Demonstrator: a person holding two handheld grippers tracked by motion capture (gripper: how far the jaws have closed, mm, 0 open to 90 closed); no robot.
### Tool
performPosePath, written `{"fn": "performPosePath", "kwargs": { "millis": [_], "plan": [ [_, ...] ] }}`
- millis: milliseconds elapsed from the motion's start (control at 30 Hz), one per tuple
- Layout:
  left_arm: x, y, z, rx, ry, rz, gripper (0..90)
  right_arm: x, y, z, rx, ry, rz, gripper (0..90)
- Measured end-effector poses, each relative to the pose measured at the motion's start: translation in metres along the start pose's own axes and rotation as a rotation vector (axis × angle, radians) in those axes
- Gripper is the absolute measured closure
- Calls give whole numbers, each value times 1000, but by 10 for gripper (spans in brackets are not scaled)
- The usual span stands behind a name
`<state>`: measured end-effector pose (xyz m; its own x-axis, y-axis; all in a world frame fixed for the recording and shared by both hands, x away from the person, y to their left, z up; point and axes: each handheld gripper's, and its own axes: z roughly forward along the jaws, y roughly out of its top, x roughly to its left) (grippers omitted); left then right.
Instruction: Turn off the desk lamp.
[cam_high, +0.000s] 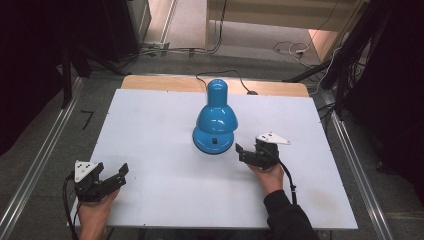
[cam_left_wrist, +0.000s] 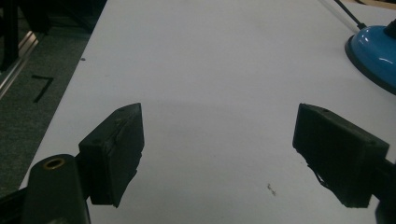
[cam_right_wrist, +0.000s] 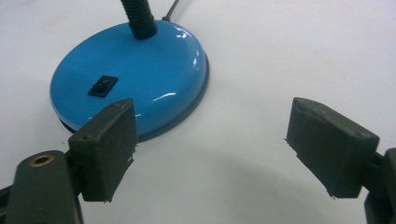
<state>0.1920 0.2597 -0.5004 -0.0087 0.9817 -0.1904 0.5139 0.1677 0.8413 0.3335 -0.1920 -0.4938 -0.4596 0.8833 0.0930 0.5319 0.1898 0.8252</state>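
High view, lamp: a blue desk lamp (cam_high: 215, 122) stands near the middle of the white table (cam_high: 150, 125), shade bent forward over its round base, its black cord (cam_high: 227, 75) running off the far edge.
High view, right gripper: the right gripper (cam_high: 250, 152) sits just beside the base on its right, jaws apart and empty.
High view, left gripper: the left gripper (cam_high: 112, 177) rests near the front left corner, well apart from the lamp, jaws apart.
High view, risk: the shade looks top-heavy on a flexible neck, so a sideways knock could probably rock or tip the lamp.
Left gripper view, jaws: two blocky matte black pads stand wide apart over bare table with nothing between them.
Left gripper view, lamp base: the lamp base (cam_left_wrist: 373, 53) shows as a glossy blue curve at the far right edge.
Left gripper view, risk: little from this side, unless the cord gets snagged on a reach across.
Right gripper view, base: a low, smooth dome of glossy blue enamel, with a dark rim.
Right gripper view, switch: a small black rocker switch (cam_right_wrist: 102, 87) is set into the dome, near the left-hand jaw.
Right gripper view, neck: a ribbed black gooseneck (cam_right_wrist: 138, 18) rises from the top.
Right gripper view, jaws: wide apart, holding nothing.
Right gripper view, risk: the slick, sloped surface would likely let a pad slide off or push the whole base across the smooth table instead of working the switch.
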Motion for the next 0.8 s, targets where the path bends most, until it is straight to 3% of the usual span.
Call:
{"fn": "performPosePath", "kwargs": {
  "millis": [800],
  "plan": [
    [-1, 0, 0, 3, -1, 6, 172, -32, -12, -30, 20, -56, -6, 145]
  ]
}}
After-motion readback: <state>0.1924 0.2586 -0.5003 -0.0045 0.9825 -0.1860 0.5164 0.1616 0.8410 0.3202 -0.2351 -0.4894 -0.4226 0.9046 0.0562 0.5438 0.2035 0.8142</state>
